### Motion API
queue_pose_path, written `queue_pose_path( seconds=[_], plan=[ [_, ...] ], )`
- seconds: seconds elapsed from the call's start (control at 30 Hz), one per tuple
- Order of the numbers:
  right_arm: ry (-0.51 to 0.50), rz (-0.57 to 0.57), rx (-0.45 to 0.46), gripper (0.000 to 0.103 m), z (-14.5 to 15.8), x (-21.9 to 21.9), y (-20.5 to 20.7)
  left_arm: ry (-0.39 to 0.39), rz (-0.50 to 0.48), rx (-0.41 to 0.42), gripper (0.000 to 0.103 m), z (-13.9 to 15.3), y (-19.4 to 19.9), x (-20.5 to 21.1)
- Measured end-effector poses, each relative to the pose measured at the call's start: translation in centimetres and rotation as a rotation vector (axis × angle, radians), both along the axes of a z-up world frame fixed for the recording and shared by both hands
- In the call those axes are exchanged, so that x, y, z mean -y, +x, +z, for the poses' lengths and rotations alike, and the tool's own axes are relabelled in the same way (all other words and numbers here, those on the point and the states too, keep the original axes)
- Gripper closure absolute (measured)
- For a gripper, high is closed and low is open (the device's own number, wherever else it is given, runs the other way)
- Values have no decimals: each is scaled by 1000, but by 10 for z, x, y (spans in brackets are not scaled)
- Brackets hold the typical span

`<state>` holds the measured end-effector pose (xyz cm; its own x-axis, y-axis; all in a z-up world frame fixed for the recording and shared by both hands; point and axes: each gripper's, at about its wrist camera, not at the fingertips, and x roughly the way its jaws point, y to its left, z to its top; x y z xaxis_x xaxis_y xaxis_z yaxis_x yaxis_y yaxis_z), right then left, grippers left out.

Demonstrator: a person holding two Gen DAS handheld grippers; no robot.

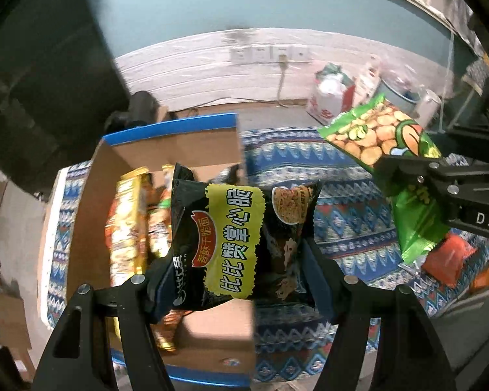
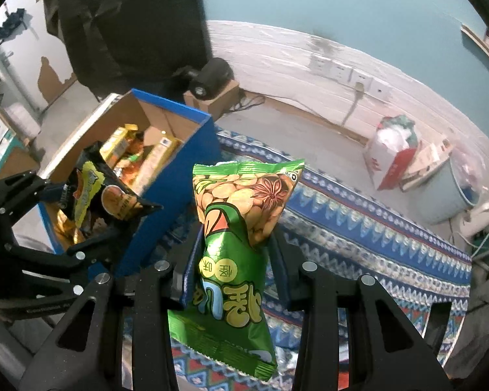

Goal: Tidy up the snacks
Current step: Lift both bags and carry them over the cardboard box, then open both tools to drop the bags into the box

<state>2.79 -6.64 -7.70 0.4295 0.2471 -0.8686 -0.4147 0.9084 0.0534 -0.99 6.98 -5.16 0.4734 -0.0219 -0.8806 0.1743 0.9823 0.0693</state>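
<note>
Snacks were mid-transfer: my left gripper (image 1: 234,280) clamped the black noodle packet (image 1: 234,244) at centre frame above the blue-rimmed cardboard box (image 1: 169,127), while my right gripper (image 2: 233,280) pinched the green peanut bag (image 2: 241,228) at lower centre. Next, I judged, each packet needed lowering into the box beside the yellow packets (image 1: 127,224), whose upright stack crowded the left side. An orange packet (image 1: 450,257) waited on the patterned cloth (image 1: 348,221), lower right.

Black snack packet (image 1: 241,244): yellow panel reading "比比赞 掌心脆", red oval "香酥干脆面". Right gripper (image 1: 404,176) body: white letters "DAS" (cut off by frame edge). Green packet (image 2: 231,260) print unreadable.
</note>
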Motion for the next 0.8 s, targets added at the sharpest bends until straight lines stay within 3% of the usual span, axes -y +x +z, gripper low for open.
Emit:
queue_pose_path(
  seconds=[0.47,0.8],
  plan=[
    [38,71,-16,66,-4,-73,26,-26,174,3,32,-2,11,-84],
    [52,99,-42,66,-13,-121,42,-40,256,-12,32,-9,17,-120]
  ],
)
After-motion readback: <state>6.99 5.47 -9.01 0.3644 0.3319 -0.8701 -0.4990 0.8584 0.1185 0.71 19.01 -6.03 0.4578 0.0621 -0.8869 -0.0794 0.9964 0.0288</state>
